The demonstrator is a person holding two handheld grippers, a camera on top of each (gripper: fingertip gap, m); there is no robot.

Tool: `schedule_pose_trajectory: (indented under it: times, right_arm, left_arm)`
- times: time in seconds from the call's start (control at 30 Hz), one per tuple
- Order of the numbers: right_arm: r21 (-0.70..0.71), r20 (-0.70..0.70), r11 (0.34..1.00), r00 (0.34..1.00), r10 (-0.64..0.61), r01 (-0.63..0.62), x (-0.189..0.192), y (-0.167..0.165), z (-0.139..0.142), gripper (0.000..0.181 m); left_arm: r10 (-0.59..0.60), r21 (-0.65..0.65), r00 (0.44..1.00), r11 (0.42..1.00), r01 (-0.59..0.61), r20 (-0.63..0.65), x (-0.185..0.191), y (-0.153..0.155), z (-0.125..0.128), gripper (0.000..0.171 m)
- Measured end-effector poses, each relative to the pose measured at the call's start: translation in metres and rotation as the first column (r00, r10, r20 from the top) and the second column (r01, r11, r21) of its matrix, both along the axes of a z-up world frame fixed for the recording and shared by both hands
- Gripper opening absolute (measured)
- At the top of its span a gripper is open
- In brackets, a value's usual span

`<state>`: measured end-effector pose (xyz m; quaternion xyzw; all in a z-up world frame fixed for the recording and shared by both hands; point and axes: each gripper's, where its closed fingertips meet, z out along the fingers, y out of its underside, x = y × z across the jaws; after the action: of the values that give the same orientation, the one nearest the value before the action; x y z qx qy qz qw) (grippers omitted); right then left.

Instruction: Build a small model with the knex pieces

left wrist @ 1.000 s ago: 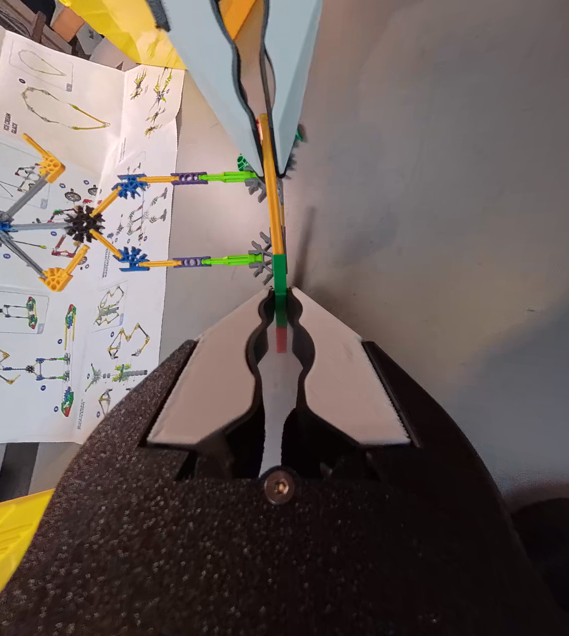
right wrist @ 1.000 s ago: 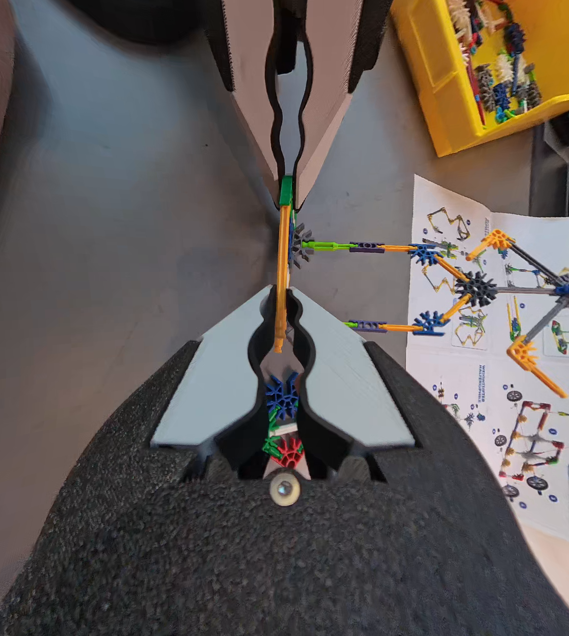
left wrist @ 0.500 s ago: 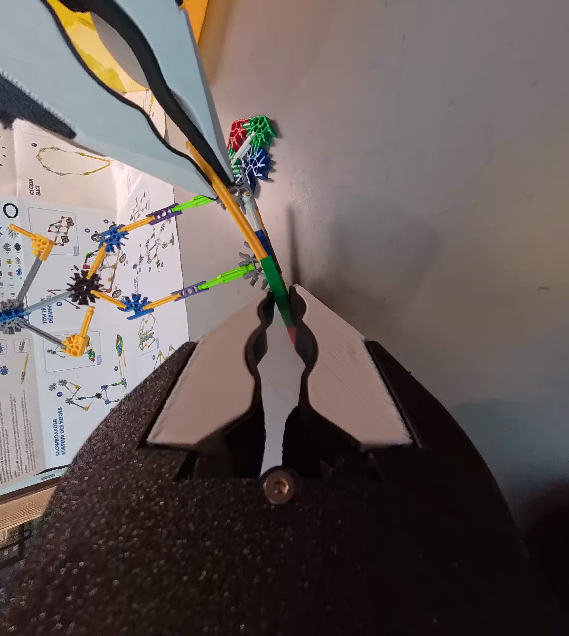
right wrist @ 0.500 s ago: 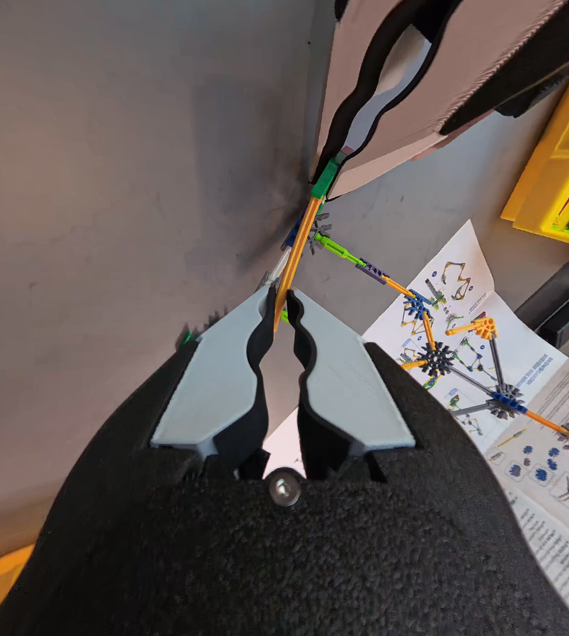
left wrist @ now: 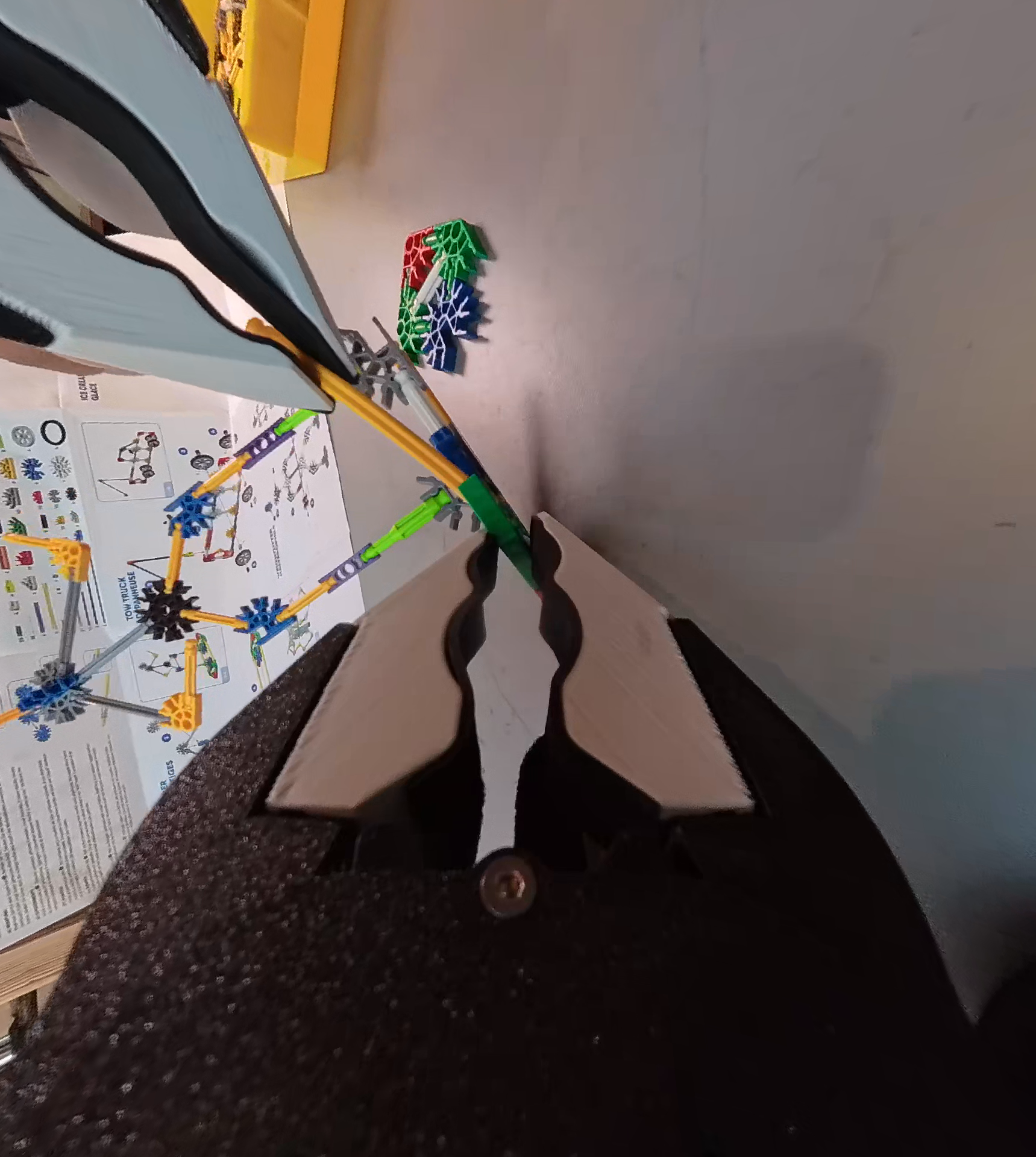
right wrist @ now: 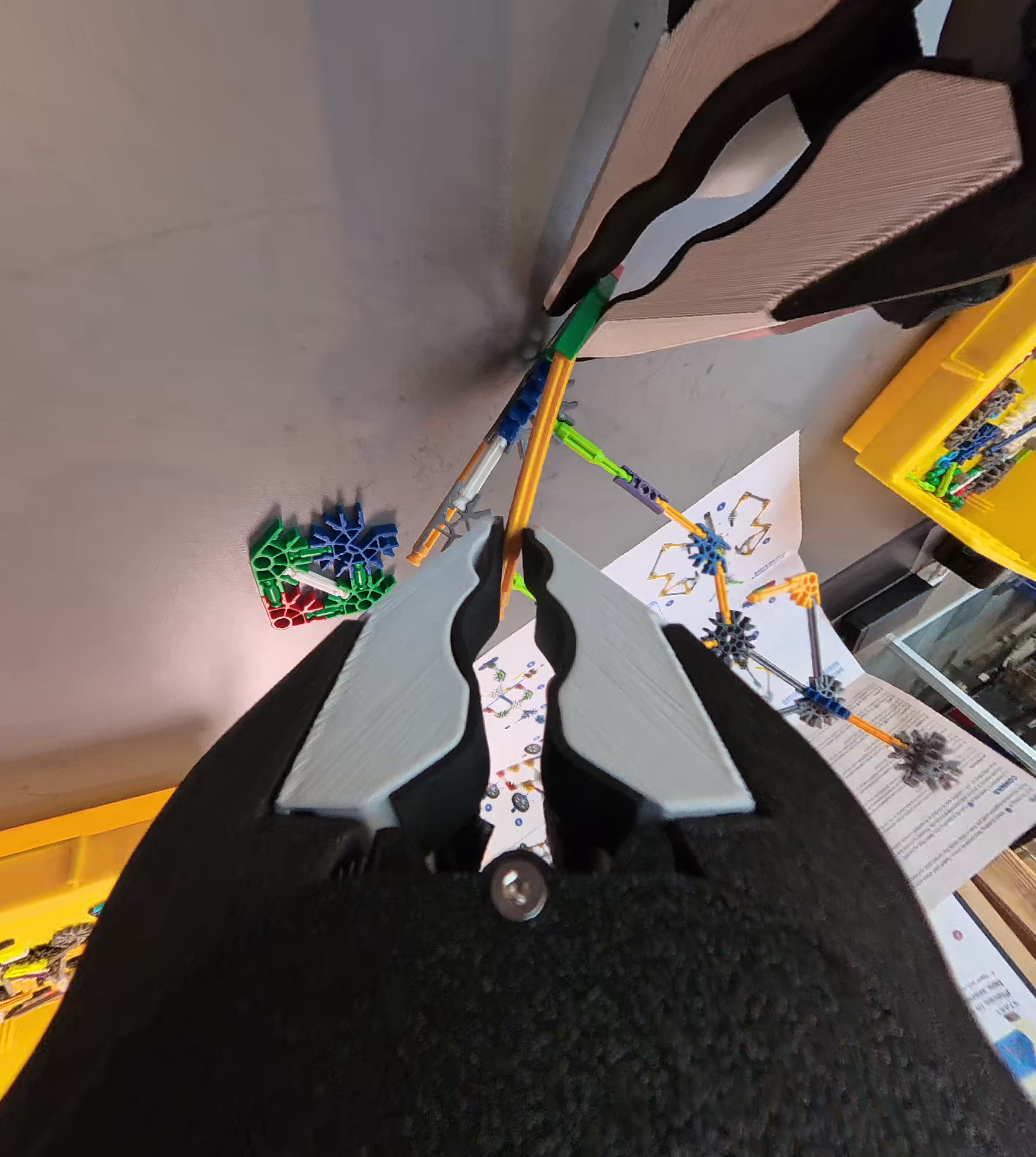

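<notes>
My left gripper [left wrist: 512, 532] is shut on a green piece [left wrist: 493, 523] at one end of a long orange rod [left wrist: 396, 432]. My right gripper [right wrist: 512, 532] is shut on the other end of that rod [right wrist: 534, 451], which bows slightly between the two. Each gripper shows in the other's view, the right one [left wrist: 330, 385] at upper left and the left one [right wrist: 571, 307] at upper right. Light green and purple pieces [left wrist: 371, 551] join the rod to a toy frame [left wrist: 171, 607] of blue and black connectors. A white rod with a blue connector [right wrist: 493, 454] runs beside the orange rod.
A folded instruction sheet [left wrist: 20, 782] lies under the frame on the grey table [left wrist: 816, 313]. A small cluster of green, red and blue connectors [left wrist: 440, 294] lies on the table close by. Yellow bins of parts stand at the edges [right wrist: 1003, 438], [right wrist: 8, 939], [left wrist: 290, 94]. Some 7 cm of space lies between my two pairs of fingers.
Both grippers have swung and tilted while keeping their hold. The rod now slants and bows, and the connector cluster has come out from under the right gripper.
</notes>
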<state>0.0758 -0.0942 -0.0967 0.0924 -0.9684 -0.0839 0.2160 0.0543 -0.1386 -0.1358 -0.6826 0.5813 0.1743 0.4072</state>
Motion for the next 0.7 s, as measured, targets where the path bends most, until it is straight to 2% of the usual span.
schedule_pose_trajectory:
  times: [0.13,0.37,0.53,0.63,0.7]
  right_arm:
    - [0.061,-0.041,0.998,0.998,0.038,-0.036,-0.001,0.004,-0.001,0.002]
    - [0.09,-0.054,0.996,0.998,0.028,-0.023,-0.007,0.007,0.001,0.001]
    - [0.028,-0.105,0.999,0.994,-0.015,0.018,-0.014,0.01,0.0,0.001]
    - [-0.083,-0.14,0.996,0.99,-0.024,0.012,-0.021,-0.013,0.002,0.006]
    - [-0.064,-0.166,0.998,0.986,-0.03,0.019,-0.024,-0.012,0.002,0.006]
  left_arm:
    - [-0.012,-0.007,1.0,1.0,0.012,-0.02,0.002,0.002,0.0,0.01]
    - [-0.019,-0.005,0.999,1.0,0.019,-0.045,0.004,0.004,-0.001,0.011]
    - [-0.031,-0.009,0.998,0.999,0.031,-0.053,0.007,0.005,-0.002,0.009]
    - [-0.1,0.013,0.995,0.995,0.1,-0.023,0.025,0.003,0.002,0.006]
    - [-0.062,-0.033,0.998,0.998,0.062,-0.007,0.027,0.002,0.003,0.006]
